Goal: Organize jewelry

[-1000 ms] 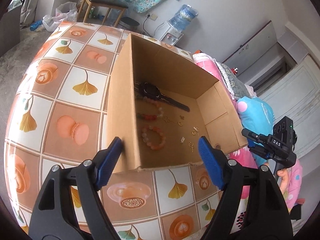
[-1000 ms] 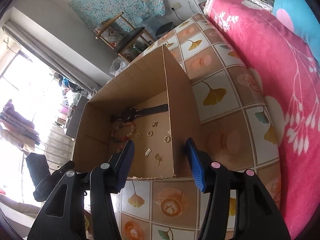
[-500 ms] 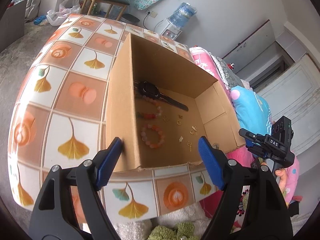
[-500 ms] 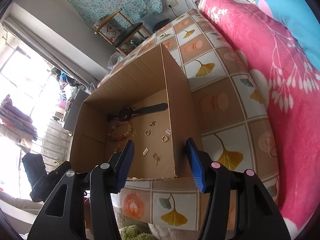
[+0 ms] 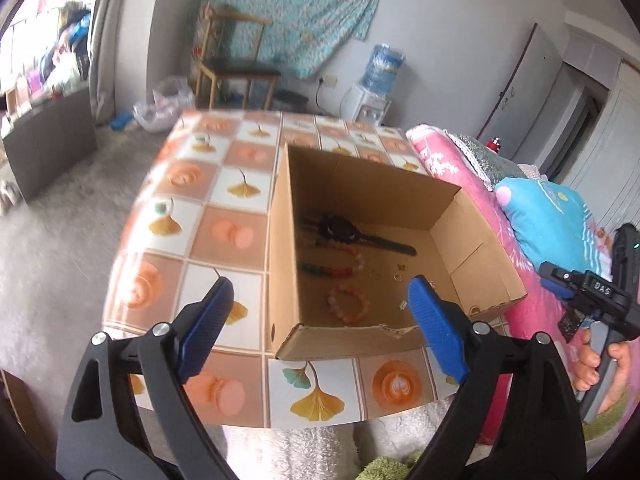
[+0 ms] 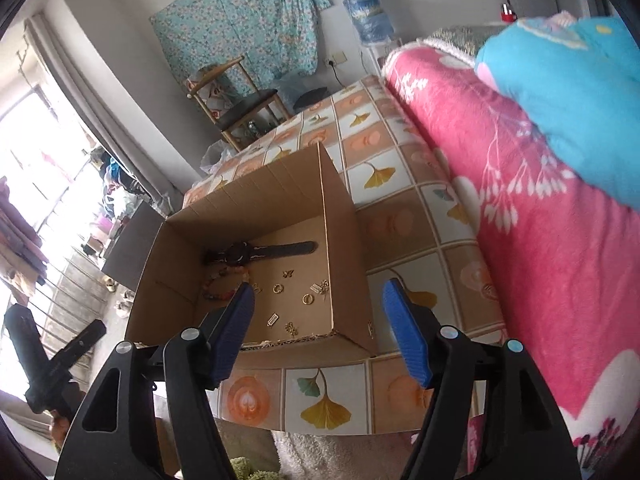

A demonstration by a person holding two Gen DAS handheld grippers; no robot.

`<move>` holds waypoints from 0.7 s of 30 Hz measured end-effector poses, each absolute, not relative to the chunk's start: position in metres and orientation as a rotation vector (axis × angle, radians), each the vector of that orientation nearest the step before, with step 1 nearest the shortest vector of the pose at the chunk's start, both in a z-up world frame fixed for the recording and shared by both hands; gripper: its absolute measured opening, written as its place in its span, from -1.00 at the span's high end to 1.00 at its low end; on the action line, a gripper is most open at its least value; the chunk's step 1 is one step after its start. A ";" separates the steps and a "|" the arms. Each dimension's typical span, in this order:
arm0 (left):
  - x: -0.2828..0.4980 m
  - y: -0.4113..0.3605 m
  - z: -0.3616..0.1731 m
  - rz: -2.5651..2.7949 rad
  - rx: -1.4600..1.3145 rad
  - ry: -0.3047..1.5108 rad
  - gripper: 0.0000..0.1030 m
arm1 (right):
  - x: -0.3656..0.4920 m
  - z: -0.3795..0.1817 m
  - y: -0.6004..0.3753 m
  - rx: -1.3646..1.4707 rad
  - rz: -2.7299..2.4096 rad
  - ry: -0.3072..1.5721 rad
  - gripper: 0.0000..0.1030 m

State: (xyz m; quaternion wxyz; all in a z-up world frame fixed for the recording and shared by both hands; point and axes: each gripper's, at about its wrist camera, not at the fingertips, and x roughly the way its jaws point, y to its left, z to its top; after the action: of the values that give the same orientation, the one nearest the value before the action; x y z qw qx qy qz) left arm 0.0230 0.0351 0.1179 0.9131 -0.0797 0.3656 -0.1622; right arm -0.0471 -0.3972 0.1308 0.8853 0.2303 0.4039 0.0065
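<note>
Jewelry sits on the floor of the cardboard box (image 5: 472, 216) at frame centre — black watch (image 5: 340, 230), bead bracelet (image 5: 349, 304), small gold pieces (image 6: 308, 299). Left gripper (image 5: 320, 312) and right gripper (image 6: 318, 320) hang low in frame over the tiled surface (image 5: 224, 236), fingers apart and widening, nothing between them.

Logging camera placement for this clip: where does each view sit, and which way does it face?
Left wrist: on the left gripper, tilted down at the cardboard box from its near-left; blue fingers opening, empty; the right gripper and hand at right.
Right wrist: on the right gripper, facing down over the box's near-right corner; fingers opening, empty.
Shared: box, black watch, bead bracelets, table.
</note>
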 end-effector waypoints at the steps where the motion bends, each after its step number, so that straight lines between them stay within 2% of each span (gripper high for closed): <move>1: 0.019 0.033 0.123 -0.320 -0.146 0.735 -0.80 | -0.052 0.139 -0.391 0.432 -0.006 0.815 -0.46; 3: 0.007 0.026 0.132 -0.286 -0.105 0.694 -0.83 | -0.062 0.154 -0.378 0.331 -0.058 0.763 -0.65; 7: -0.010 0.012 0.145 -0.237 -0.069 0.657 -0.84 | -0.082 0.172 -0.349 0.177 -0.099 0.670 -0.86; 13: -0.025 0.002 0.152 -0.118 -0.054 0.621 -0.84 | -0.096 0.173 -0.314 0.087 -0.078 0.636 -0.87; 21: -0.031 -0.005 0.152 -0.019 -0.007 0.640 -0.84 | -0.106 0.173 -0.296 0.131 -0.026 0.640 -0.87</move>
State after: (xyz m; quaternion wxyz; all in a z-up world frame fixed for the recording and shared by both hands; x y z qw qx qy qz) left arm -0.0309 -0.0046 0.1523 0.9492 -0.0033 0.3145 -0.0096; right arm -0.1062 -0.2965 0.1728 0.9471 0.0641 0.3142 -0.0129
